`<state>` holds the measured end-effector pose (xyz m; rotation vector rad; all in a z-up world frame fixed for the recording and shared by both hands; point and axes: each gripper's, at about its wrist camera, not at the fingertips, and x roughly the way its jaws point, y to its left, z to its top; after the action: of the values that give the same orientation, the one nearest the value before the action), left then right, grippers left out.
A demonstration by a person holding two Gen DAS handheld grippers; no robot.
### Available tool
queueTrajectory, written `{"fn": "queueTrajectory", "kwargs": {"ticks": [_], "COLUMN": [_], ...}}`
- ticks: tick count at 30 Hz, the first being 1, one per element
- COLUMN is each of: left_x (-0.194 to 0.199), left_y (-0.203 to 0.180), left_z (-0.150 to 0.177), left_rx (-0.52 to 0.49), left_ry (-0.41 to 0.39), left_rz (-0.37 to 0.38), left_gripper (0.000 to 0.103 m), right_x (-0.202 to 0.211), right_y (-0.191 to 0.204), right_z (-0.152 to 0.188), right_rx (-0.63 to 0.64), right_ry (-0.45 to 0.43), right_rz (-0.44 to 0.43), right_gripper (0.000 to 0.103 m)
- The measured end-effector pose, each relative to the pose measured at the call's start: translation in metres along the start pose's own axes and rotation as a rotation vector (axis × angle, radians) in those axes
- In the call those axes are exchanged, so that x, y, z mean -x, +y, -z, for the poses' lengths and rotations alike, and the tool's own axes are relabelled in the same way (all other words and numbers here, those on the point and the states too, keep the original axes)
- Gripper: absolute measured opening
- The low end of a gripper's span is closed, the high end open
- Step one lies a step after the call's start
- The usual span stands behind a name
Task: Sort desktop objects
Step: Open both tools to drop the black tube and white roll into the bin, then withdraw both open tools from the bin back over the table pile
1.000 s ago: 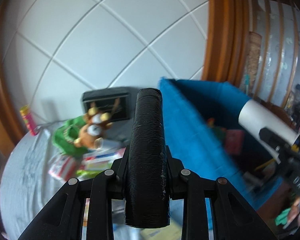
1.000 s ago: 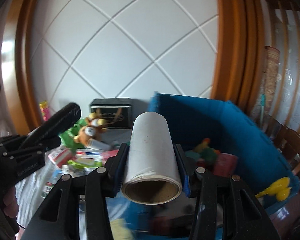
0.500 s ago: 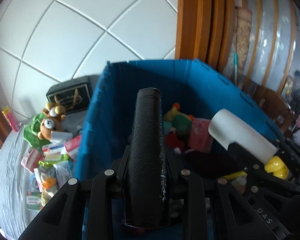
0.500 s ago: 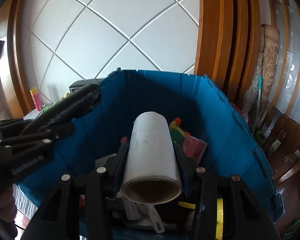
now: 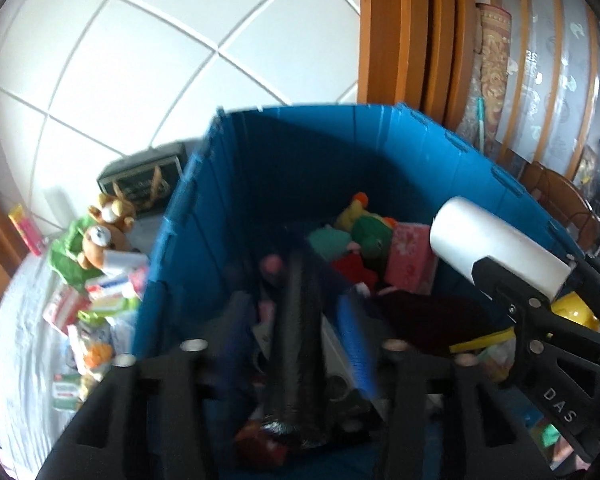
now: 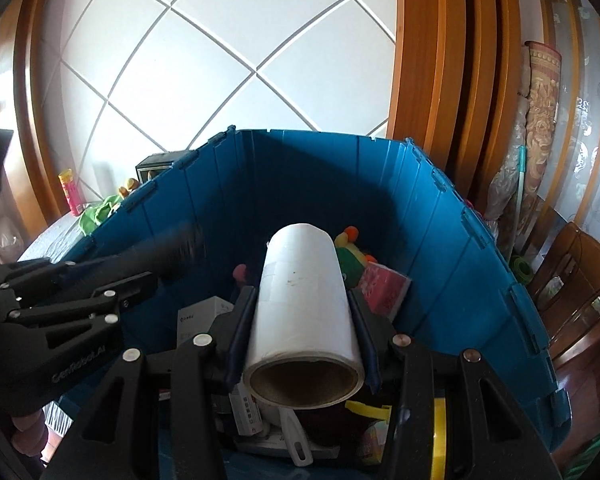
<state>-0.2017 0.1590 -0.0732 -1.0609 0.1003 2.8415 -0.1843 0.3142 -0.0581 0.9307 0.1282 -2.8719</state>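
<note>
Meanwhile, over the blue bin (image 6: 440, 240), left gripper (image 5: 296, 320) has just opened, apparently releasing the black roll (image 5: 300, 344); right gripper (image 6: 302, 312) clamps the white roll (image 6: 302, 296); packets (image 5: 100, 300) left of the tool remain unsorted.

The bin (image 6: 452, 264) at the centre of the frame is deep blue, with ribbed walls. The roll (image 6: 304, 300) at the lower middle is white with a brown cardboard core; the other roll (image 5: 300, 344), low in the left wrist view, is glossy black. Both claws are matte black, the left claw (image 5: 296, 320) with bright blue pads. Inside the bin lie a green and orange plush toy (image 5: 364, 224) and a pink floral pack (image 5: 410, 256). At the left edge sits a brown plush bear (image 5: 94, 242) on green cloth. The wall (image 6: 236, 60) above is white with diagonal grey lines, framed by orange-brown wood (image 6: 420, 60).
</note>
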Motion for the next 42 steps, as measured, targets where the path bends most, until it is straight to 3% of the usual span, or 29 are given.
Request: {"fn": "queueTrajectory", "kwargs": {"ticks": [2,5,7,8,12,26,35,42], "left_x": [0.008,0.015,0.017,0.018,0.023,0.043,0.055,0.062], "left_y": [0.002,0.003,0.005,0.006,0.011,0.042,0.071,0.102], "left_z": [-0.002,-0.004,-0.005,-0.005,-0.004,0.009,0.029,0.053], "left_rx": [-0.002,-0.012,-0.013,-0.013,-0.008,0.047,0.111,0.192], "left_ry": [-0.035,-0.060,-0.064,-0.068,-0.077,-0.090,-0.072,-0.032], "left_rz": [-0.008,-0.011,-0.012,-0.013,-0.015,-0.048,-0.132,-0.244], "left_gripper": [0.080,0.081,0.083,0.083,0.085,0.087,0.087,0.087], "right_x": [0.001,0.006,0.011,0.013,0.024,0.055,0.047,0.034], "right_y": [0.001,0.001,0.000,-0.001,-0.004,0.003,0.025,0.046], "right_z": [-0.002,-0.007,-0.010,-0.012,-0.015,-0.010,-0.003,-0.001], "right_rx": [0.001,-0.008,-0.015,-0.018,-0.034,-0.040,-0.011,0.025], "right_ry": [-0.007,-0.029,-0.045,-0.055,-0.085,-0.132,-0.122,-0.112], "right_rz": [0.002,0.017,0.034,0.045,0.071,0.100,0.011,-0.098], "right_gripper": [0.045,0.047,0.065,0.082,0.103,0.103,0.103,0.103]}}
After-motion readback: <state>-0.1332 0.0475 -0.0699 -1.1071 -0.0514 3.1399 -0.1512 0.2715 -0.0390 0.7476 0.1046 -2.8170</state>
